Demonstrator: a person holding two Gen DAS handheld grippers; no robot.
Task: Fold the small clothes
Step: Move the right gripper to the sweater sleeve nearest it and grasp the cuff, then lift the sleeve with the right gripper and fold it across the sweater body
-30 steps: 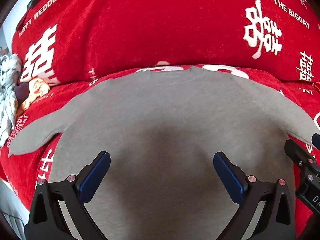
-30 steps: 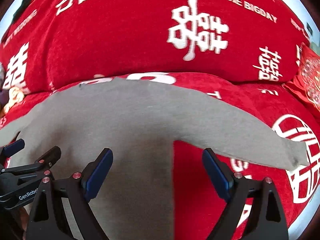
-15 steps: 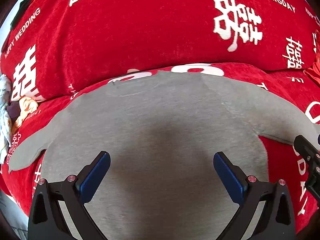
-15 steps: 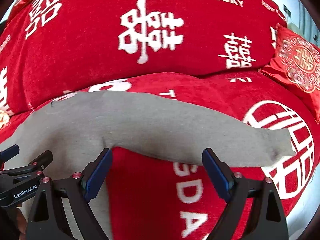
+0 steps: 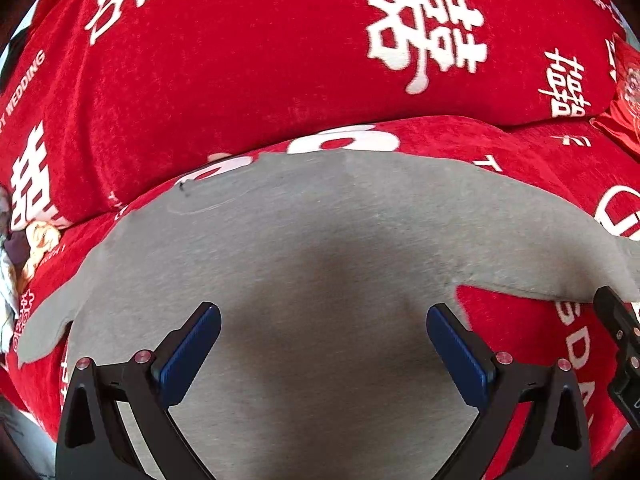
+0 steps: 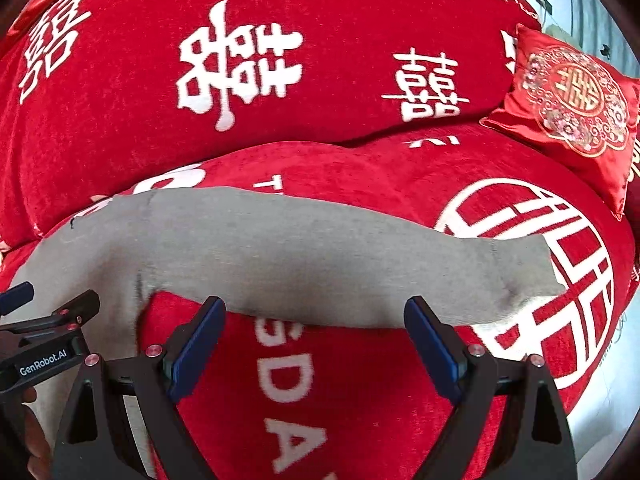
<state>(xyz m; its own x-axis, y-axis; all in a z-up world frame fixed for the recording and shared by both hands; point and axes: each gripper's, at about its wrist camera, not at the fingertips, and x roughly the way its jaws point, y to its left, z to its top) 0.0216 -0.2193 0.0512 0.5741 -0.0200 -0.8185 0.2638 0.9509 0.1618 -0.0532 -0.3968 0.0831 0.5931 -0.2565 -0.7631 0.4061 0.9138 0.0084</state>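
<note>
One gray top (image 5: 320, 248), soft knit with two sleeves, lay spread flat on the fuzzy red sofa cover (image 5: 240, 80) printed with white characters. The left gripper (image 5: 324, 344) hung over its body, blue ribbed pads apart and empty. The right gripper (image 6: 316, 340) hung near one long sleeve (image 6: 360, 264), also apart. One satin embroidered cushion (image 6: 572, 104) sat far right.

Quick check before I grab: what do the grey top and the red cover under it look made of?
Grey top: looks like soft matte cotton-type knit; heathered flecks, limp flat drape, stitched cuff on the sleeve. Red cover: seems a plush, chenille-like pile; fuzzy nap with slight sheen, white lettering woven or printed in.
</note>
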